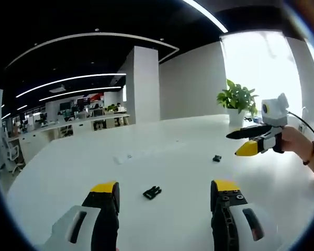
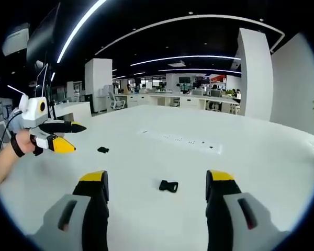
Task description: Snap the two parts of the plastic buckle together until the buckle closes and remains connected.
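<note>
Buckle halves apart on the white table (image 1: 68, 172), pronged piece (image 1: 152, 192) before the left gripper (image 1: 165, 191), jaws wide, socket piece (image 2: 168, 185) before the right gripper (image 2: 157, 180), jaws wide, empty.

Table: large white tabletop (image 1: 162, 157), with a flush strip of sockets (image 2: 180, 139) set into it.
Plant: leafy green, in a white pot (image 1: 236, 99) at the table's far edge (beside the bright window).
Pillar: white, square (image 1: 145, 83).
Background: office desks (image 2: 188, 99) under ceiling light strips (image 1: 68, 79).
</note>
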The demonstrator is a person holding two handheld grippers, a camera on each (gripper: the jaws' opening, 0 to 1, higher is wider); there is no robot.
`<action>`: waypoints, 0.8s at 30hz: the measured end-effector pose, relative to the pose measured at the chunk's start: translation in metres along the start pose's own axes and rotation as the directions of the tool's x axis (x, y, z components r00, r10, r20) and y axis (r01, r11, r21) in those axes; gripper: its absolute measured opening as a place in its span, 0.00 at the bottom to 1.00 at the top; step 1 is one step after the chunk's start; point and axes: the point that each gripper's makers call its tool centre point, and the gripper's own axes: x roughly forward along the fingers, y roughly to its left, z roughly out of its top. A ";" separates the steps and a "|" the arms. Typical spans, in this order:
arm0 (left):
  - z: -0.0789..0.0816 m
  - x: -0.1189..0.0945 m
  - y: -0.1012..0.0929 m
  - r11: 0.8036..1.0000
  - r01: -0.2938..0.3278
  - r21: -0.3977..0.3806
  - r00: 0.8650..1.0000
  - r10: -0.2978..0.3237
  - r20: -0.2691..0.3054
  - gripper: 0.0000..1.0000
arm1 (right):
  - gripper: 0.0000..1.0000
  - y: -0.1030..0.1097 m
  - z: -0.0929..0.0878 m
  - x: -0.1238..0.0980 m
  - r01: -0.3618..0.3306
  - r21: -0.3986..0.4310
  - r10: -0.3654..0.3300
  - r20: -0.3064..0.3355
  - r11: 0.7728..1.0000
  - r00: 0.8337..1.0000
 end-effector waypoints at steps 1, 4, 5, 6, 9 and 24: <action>-0.001 0.000 0.000 1.000 0.000 -0.002 1.000 0.000 -0.002 0.72 | 0.76 -0.001 0.000 0.000 0.000 0.000 0.000 -0.001 1.000 1.000; -0.003 -0.001 -0.003 1.000 0.003 -0.007 1.000 -0.003 -0.004 0.72 | 0.76 0.000 -0.003 0.000 -0.004 -0.001 0.004 -0.009 1.000 1.000; -0.004 -0.002 -0.004 1.000 0.005 -0.008 1.000 -0.005 -0.005 0.72 | 0.76 0.001 -0.005 0.000 -0.005 0.001 0.005 -0.012 1.000 1.000; -0.003 0.002 0.000 1.000 0.005 -0.009 1.000 -0.006 -0.007 0.72 | 0.76 0.001 -0.006 0.001 -0.006 0.001 0.006 -0.014 1.000 1.000; -0.004 0.004 0.000 1.000 0.008 -0.006 1.000 -0.008 -0.013 0.71 | 0.76 0.000 -0.008 0.001 -0.006 0.002 0.006 -0.019 1.000 1.000; -0.014 0.007 0.010 1.000 0.001 -0.021 0.999 -0.002 -0.045 0.71 | 0.75 -0.002 -0.014 0.004 -0.010 0.003 0.010 -0.036 1.000 0.999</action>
